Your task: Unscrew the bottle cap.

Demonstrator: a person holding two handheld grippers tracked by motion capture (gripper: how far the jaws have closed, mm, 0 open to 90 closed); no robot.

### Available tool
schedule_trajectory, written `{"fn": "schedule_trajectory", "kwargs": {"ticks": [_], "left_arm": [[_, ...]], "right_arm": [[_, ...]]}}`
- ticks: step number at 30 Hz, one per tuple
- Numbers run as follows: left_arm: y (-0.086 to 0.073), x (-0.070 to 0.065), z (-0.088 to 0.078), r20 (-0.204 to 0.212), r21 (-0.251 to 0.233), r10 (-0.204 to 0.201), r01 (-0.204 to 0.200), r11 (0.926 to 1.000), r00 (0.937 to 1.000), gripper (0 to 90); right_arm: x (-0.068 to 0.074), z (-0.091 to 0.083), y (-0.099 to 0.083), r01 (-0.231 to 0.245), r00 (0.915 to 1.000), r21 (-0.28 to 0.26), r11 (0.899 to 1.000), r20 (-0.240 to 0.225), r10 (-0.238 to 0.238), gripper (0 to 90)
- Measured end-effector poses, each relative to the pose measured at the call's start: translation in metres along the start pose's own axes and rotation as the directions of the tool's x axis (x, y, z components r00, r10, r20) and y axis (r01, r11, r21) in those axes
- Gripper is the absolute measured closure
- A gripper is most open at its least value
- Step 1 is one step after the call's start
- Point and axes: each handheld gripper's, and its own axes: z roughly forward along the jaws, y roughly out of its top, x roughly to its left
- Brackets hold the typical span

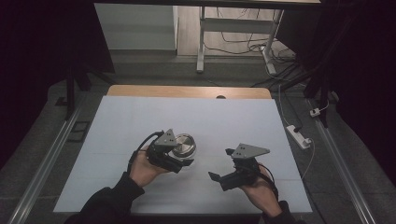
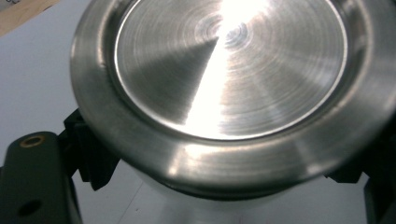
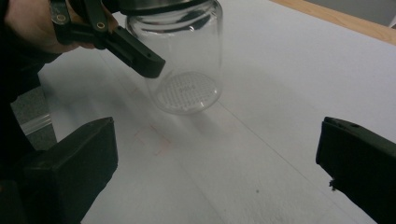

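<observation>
One glass jar [image 3: 187, 60], left tool [image 1: 180, 158] clamped, right tool [image 1: 219, 170] agape

One clear glass jar [image 3: 187, 70] is counted, closed by one brushed metal lid [image 2: 229, 84]. Two handheld grippers are counted, the left gripper [image 1: 180, 161] and the right gripper [image 1: 222, 177], each carried in one hand, so that two hands are recorded: a left hand [image 1: 142, 170] and a right hand [image 1: 261, 191]. One table [image 1: 140, 121] with a white top is noted, and one white power strip [image 1: 299, 136] is counted on the floor beside it.
</observation>
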Motion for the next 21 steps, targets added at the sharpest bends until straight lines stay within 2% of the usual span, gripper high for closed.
{"fn": "schedule_trajectory", "kwargs": {"ticks": [12,18,21], "left_arm": [[0.0,-0.001,0.0,0.0,-0.002,0.003,-0.003,1.0,1.0,15.7],[0.0,-0.001,0.001,0.001,-0.003,0.002,-0.002,1.0,1.0,15.7],[0.0,-0.001,0.002,0.002,0.0,0.003,-0.003,1.0,1.0,15.7]], "right_arm": [[0.006,0.019,0.025,0.025,0.9997,0.002,1.0,0.007,-0.025,0.0],[0.008,0.028,0.036,0.043,0.9989,-0.004,0.999,-0.021,-0.043,0.0],[0.009,0.032,0.04,0.048,0.9988,0.0,0.999,-0.014,-0.048,0.0]]}}
